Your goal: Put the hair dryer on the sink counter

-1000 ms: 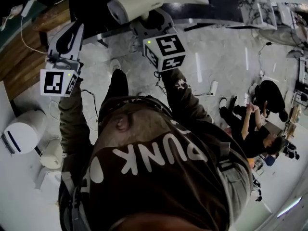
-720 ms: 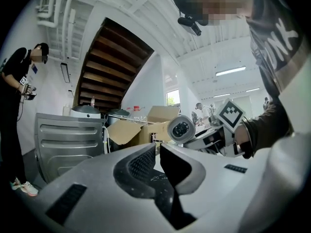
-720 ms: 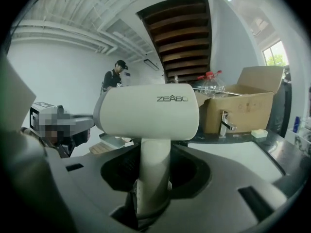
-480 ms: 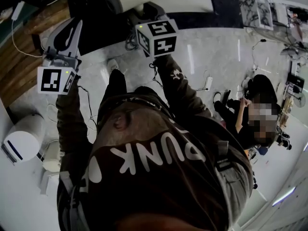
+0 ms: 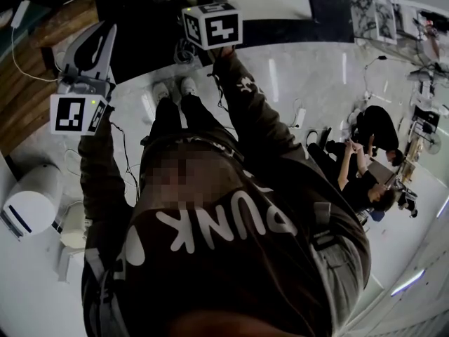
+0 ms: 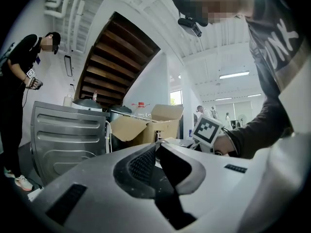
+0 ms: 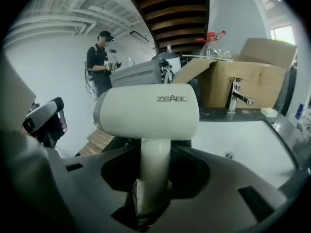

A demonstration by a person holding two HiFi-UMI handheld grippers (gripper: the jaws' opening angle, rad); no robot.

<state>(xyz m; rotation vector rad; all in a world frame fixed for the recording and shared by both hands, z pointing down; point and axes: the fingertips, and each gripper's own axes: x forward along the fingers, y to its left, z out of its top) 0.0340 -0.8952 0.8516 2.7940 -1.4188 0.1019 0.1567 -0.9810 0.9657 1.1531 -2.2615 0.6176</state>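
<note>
- Hair dryer [image 7: 146, 113]: cream body, barrel lying crosswise on top of an upright handle. I carry it in the air in front of the sink, not yet set down.
- Right gripper [image 7: 154, 188]: pinching the dryer's handle low down, with the whole barrel above the grip.
- Left gripper [image 6: 157, 147]: tips pressed together on nothing, held off to my left.
- Bench [image 7: 214, 113]: dark top behind a white basin [image 7: 243, 140], with a faucet [image 7: 238, 96] at its back edge and a cardboard box [image 7: 243, 76] behind that.
- Risk, grip: I judge the load top-heavy on a smooth round handle. It could swivel or slide between the pads if I tilt it quickly.
- Risk, placement: bare bench looks narrow. A release short of it drops the dryer into the basin; a reach too far knocks the faucet.
</note>
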